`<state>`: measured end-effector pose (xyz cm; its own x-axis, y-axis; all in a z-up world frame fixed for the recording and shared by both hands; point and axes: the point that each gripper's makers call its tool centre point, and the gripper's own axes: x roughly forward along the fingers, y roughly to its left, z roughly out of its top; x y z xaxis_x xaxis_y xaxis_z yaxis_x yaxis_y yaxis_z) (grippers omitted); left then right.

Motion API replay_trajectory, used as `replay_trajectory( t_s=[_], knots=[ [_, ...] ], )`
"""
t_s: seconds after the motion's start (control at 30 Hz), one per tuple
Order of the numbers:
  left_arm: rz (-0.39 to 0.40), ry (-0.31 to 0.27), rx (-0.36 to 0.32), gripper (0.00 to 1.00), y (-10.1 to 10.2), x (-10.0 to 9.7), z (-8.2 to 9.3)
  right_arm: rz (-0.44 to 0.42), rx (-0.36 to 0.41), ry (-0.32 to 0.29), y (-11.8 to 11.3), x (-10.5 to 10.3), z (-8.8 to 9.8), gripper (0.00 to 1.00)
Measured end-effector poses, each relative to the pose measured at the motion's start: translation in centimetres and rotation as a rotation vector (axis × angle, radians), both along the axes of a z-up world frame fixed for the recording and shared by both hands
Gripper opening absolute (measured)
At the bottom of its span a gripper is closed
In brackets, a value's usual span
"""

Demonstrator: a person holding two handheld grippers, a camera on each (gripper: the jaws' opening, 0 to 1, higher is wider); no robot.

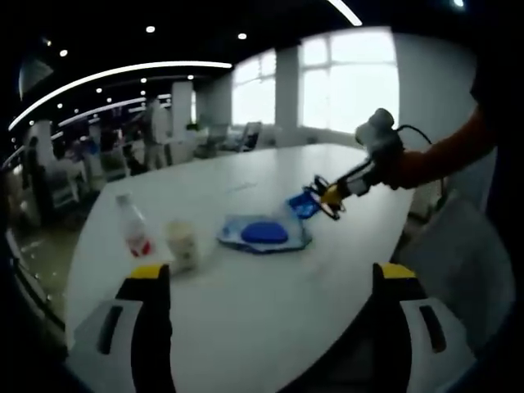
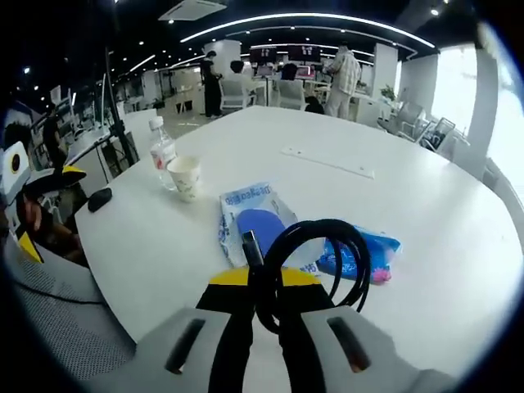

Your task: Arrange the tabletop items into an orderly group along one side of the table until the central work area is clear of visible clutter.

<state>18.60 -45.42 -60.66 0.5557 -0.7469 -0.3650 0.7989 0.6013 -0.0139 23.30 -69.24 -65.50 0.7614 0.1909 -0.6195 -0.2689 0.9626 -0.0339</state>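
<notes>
Right claw [image 2: 266, 299] pinches coiled black cable [image 2: 315, 266], raised above white worktop [image 2: 426, 246]. Left claw [image 1: 274, 282] spread, holds nothing, near worktop edge. Just beyond cable: blue-lidded wipes pack [image 2: 250, 217], small blue packet [image 2: 360, 258] beside it. Farther: paper cup [image 2: 185, 178], then water bottle [image 2: 162, 151], touching or nearly so.

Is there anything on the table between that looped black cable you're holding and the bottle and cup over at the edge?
Yes. The right gripper holds the black cable, and the wipes pack lies flat between it and the paper cup beside the water bottle. It is low, so carrying the cable over it looks easy.
</notes>
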Motion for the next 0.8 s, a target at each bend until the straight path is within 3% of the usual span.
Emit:
replay_trajectory(
  t_s=[0.4,0.8],
  knots=[
    [0.022,-0.003,-0.013,1.00,0.3,0.3,0.3,-0.061,-0.028,0.029,-3.5,-0.4,-1.1,0.09],
    [0.043,-0.004,-0.021,1.00,0.6,0.5,0.4,-0.094,-0.096,0.098,-6.5,-1.2,-4.0,0.09]
  ],
)
